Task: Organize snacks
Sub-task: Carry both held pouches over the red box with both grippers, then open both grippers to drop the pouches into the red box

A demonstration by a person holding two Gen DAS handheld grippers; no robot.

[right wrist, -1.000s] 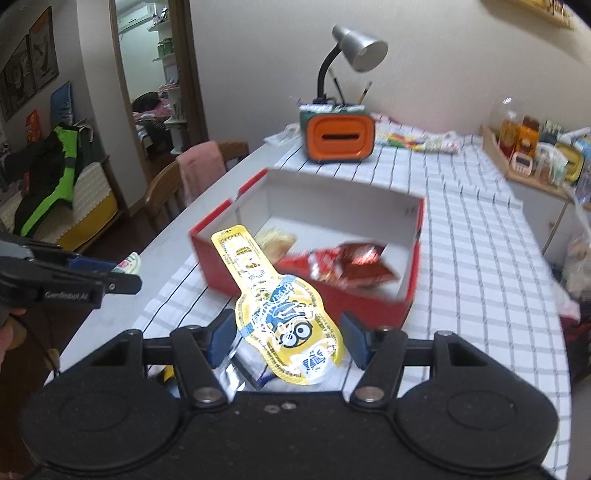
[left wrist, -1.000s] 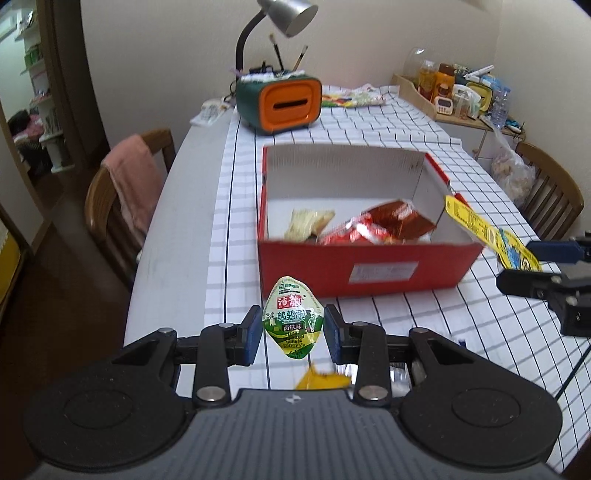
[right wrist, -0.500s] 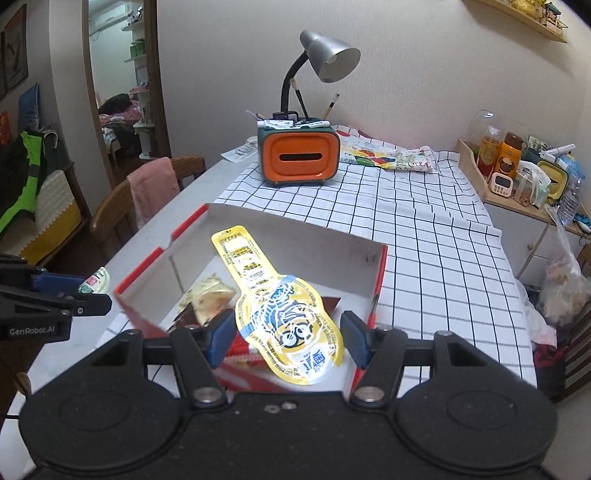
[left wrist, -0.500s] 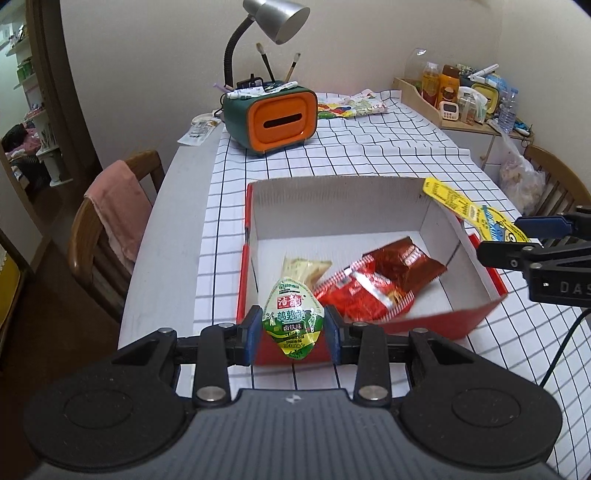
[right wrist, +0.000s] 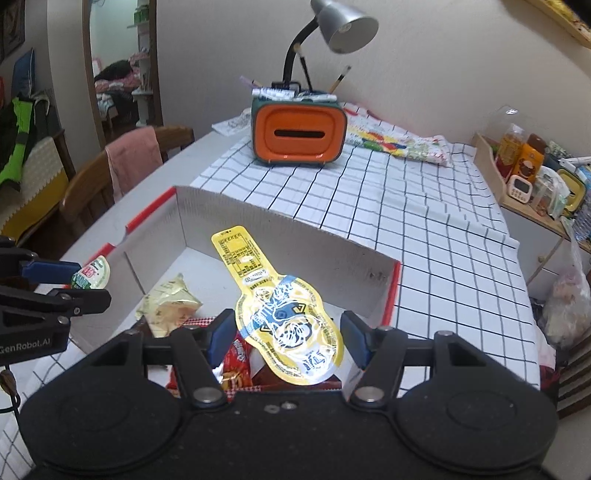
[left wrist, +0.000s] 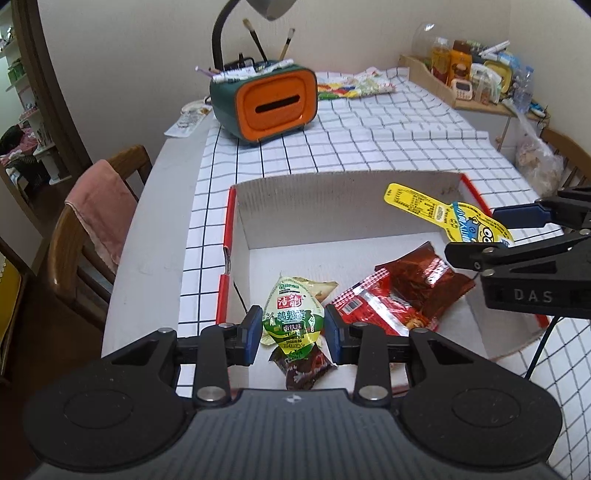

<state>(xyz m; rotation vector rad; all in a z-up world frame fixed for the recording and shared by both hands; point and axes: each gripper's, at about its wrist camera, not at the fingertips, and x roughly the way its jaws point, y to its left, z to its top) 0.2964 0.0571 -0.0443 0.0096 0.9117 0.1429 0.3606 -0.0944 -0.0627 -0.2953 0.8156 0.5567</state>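
Observation:
My left gripper [left wrist: 293, 332] is shut on a small green snack packet [left wrist: 293, 319] and holds it above the near left part of the red box [left wrist: 229, 236]. My right gripper [right wrist: 284, 338] is shut on a long yellow cartoon pouch [right wrist: 284, 321] and holds it over the box's right side; the pouch also shows in the left wrist view [left wrist: 448, 214]. Inside the box lie red wrappers [left wrist: 406, 291], a pale yellow packet [right wrist: 168, 306] and a dark brown packet [left wrist: 303, 367].
An orange and green pen holder [left wrist: 266, 99] with a desk lamp [right wrist: 343, 26] stands at the table's far end. A wooden chair with a pink towel [left wrist: 99, 206] stands left. A shelf of bottles [left wrist: 469, 74] and another chair [left wrist: 565, 155] are right.
Both grippers have moved forward with their snacks, from in front of the box to above its inside. The box now fills the near view.

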